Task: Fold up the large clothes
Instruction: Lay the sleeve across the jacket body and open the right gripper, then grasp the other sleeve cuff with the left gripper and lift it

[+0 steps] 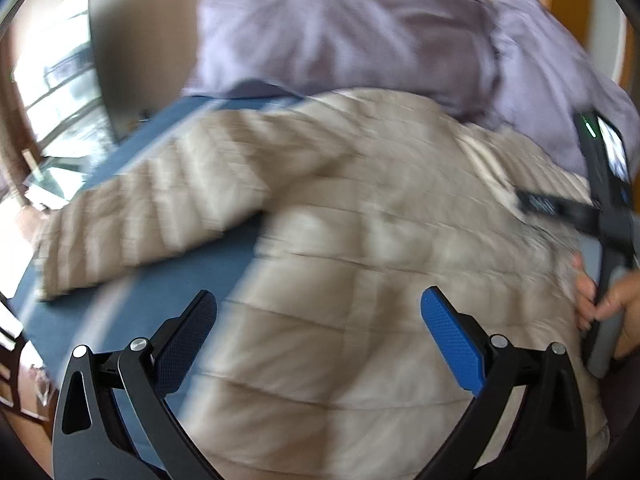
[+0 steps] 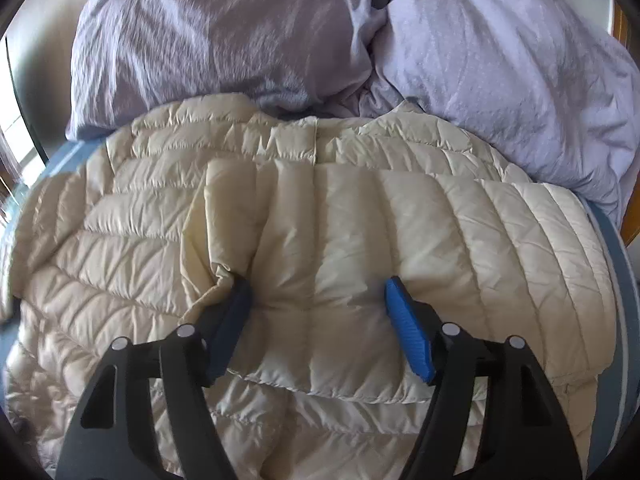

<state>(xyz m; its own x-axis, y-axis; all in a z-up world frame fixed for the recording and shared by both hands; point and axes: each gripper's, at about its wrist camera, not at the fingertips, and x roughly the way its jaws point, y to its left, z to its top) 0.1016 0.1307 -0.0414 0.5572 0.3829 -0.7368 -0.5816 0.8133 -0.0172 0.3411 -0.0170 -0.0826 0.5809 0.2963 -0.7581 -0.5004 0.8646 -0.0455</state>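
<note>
A cream quilted puffer jacket (image 1: 380, 240) lies spread on a blue bed sheet (image 1: 132, 312). In the left wrist view one sleeve (image 1: 140, 208) stretches out to the left. My left gripper (image 1: 318, 308) is open and empty, above the jacket's lower body. In the right wrist view the other sleeve (image 2: 400, 220) is folded across the jacket body (image 2: 120, 260). My right gripper (image 2: 318, 292) is open, its fingertips pressed into the folded sleeve. The right gripper also shows at the left wrist view's right edge (image 1: 560, 204), held by a hand.
Two lilac pillows (image 2: 224, 40) and bedding (image 2: 500, 72) lie at the head of the bed, just beyond the jacket's collar. A window (image 1: 56, 80) is at the far left. The bed's edge (image 2: 616, 280) runs along the right.
</note>
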